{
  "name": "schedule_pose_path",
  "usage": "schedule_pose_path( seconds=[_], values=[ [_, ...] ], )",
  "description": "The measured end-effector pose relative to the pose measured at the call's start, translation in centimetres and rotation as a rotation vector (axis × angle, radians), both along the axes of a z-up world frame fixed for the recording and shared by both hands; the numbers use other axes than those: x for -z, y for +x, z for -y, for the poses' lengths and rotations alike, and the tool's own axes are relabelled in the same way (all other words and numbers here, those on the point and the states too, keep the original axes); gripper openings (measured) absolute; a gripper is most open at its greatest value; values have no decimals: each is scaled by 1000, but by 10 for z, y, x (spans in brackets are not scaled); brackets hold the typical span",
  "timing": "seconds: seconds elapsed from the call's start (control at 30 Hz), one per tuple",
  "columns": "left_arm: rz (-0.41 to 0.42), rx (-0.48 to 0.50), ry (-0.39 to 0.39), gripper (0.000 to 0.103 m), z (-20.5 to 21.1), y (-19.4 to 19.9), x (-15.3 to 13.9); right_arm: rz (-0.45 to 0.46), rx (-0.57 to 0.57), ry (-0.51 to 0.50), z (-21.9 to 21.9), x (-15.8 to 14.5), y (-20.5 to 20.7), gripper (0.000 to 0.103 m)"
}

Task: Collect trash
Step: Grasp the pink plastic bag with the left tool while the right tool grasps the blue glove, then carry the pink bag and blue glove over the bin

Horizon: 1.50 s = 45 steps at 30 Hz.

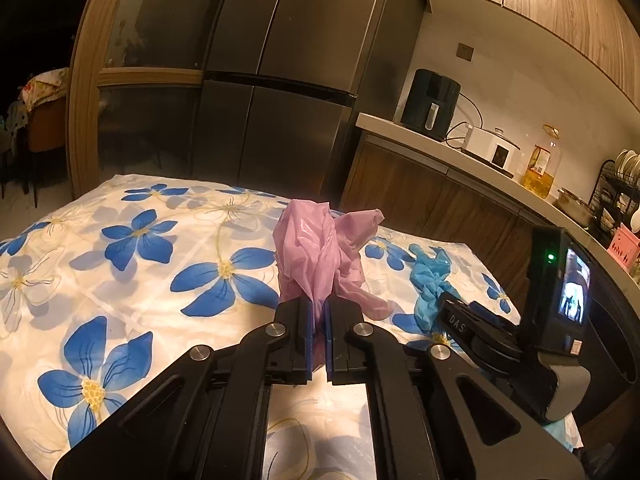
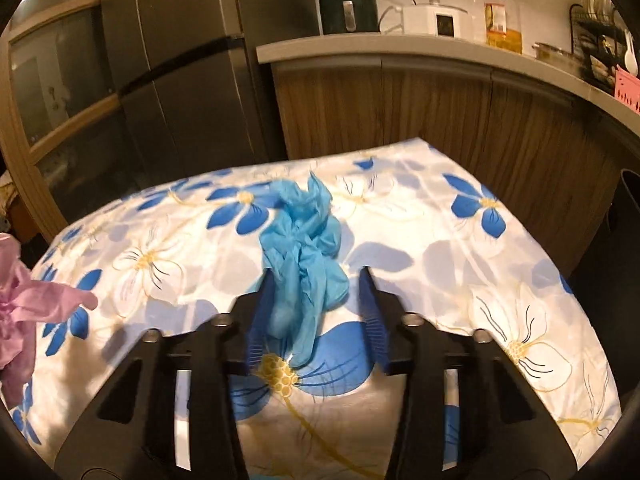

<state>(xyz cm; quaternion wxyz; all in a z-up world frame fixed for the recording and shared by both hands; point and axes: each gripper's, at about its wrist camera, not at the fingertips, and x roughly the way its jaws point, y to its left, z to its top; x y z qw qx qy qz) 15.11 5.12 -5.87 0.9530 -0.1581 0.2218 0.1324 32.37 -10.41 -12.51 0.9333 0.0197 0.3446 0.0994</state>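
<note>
Left gripper [image 1: 319, 312] clenched on crumpled pink plastic bag [image 1: 320, 248], held above floral tablecloth [image 1: 132, 280]. Right gripper [image 2: 316, 308] straddled crumpled blue plastic bag [image 2: 304, 240] near table's far edge, right pad not yet touching, nothing gripped. Judged featherlight, limp, slippery; best pinched deep across bunched middle, not loose flaps.

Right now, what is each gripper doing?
Left gripper: shut on the pink plastic bag.
Right gripper: open around the blue plastic bag, not yet clamping it.
</note>
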Motion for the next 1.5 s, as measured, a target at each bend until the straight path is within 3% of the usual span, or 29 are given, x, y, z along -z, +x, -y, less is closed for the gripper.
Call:
schedule_pose_path(
  seconds=[0.1, 0.27, 0.87, 1.13, 1.5],
  values=[
    [-4, 1, 3, 4, 0, -1, 1, -16, -5, 0, -1, 3, 2, 13],
    [-6, -6, 8, 4, -1, -3, 0, 6, -17, 14, 0, -2, -3, 4],
    [-3, -14, 60, 4, 24, -37, -24, 175, -84, 95, 56, -76, -99, 2],
    [20, 53, 91, 4, 63, -44, -42, 241, -65, 114, 98, -105, -143, 2],
    [23, 208, 116, 4, 130, -27, -52, 288, 41, 114, 166, -121, -163, 2]
  ],
)
